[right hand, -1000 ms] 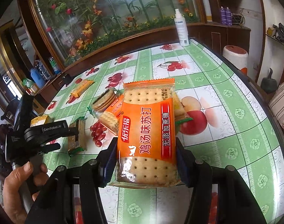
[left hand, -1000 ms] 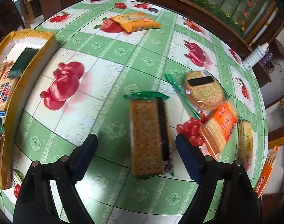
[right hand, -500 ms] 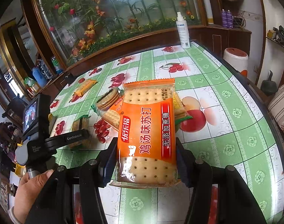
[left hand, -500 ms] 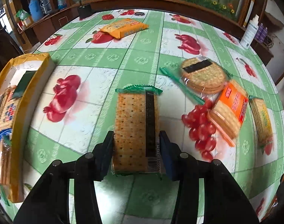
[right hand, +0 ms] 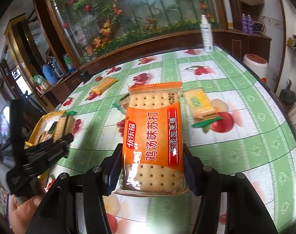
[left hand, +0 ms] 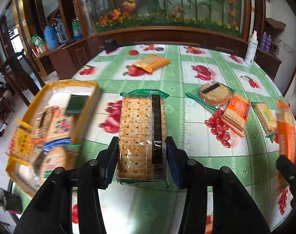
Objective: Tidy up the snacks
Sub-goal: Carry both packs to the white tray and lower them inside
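While the left gripper (left hand: 142, 156) clenched the green-edged cracker pack (left hand: 142, 134) just right of the yellow tray (left hand: 56, 89), the right gripper (right hand: 151, 167) grasped the orange cracker pack (right hand: 153, 136) farther right. Judgement: carry each pack level over the tray rim before releasing.

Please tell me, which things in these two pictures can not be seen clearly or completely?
- Yellow tray, left wrist view: motion blur smears the packets inside; their labels are unreadable.
- Round cracker pack, right wrist view: mostly hidden behind the orange cracker pack in the right gripper.
- Green-edged cracker pack, left wrist view: held in the left gripper, back side showing, so no brand visible.
- Person's hand, right wrist view: cut off by the picture edge.
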Demonstrator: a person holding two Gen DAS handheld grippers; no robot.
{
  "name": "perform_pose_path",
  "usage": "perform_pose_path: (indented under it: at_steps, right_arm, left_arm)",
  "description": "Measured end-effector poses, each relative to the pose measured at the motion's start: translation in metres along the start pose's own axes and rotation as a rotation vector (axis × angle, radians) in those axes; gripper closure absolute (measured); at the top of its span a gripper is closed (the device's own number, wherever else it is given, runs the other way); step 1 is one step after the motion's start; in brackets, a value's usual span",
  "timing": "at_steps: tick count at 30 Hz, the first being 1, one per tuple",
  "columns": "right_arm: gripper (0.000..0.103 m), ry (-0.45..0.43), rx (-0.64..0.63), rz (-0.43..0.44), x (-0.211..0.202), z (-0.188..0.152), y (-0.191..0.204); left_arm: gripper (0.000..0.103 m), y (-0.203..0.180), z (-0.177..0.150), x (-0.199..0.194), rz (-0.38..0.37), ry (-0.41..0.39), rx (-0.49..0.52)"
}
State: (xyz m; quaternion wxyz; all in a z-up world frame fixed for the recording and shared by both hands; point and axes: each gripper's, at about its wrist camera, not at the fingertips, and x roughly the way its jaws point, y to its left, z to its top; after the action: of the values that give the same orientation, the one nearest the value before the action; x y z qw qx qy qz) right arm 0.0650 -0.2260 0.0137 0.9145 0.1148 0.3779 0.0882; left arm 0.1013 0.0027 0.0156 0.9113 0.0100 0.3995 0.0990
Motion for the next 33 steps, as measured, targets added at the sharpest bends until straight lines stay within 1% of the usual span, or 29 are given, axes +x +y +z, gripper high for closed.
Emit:
perform_pose_path:
  at_steps: [5,14,19,23,33]
  right_arm:
    - [0.046,0.011,-0.05,0.038,0.008,-0.004,0.036]
    - [0.046,0.037,-0.149,0.125,0.024,-0.009,0.109]
    - [0.046,0.054,-0.192,0.18,0.036,-0.008,0.15]
    - [0.046,0.062,-0.235,0.214,0.045,-0.005,0.184]
    - [0.046,0.088,-0.29,0.277,0.075,0.003,0.245]
  left_arm:
    - [0.058,0.035,-0.003,-0.013,0.008,-0.014,-0.037]
    - [0.058,0.096,-0.006,-0.027,0.048,-0.049,-0.106]
    - [0.058,0.13,-0.008,-0.024,0.079,-0.054,-0.15]
    - [0.058,0.155,-0.01,-0.016,0.1,-0.043,-0.184]
    - [0.058,0.195,-0.014,-0.001,0.137,-0.024,-0.234]
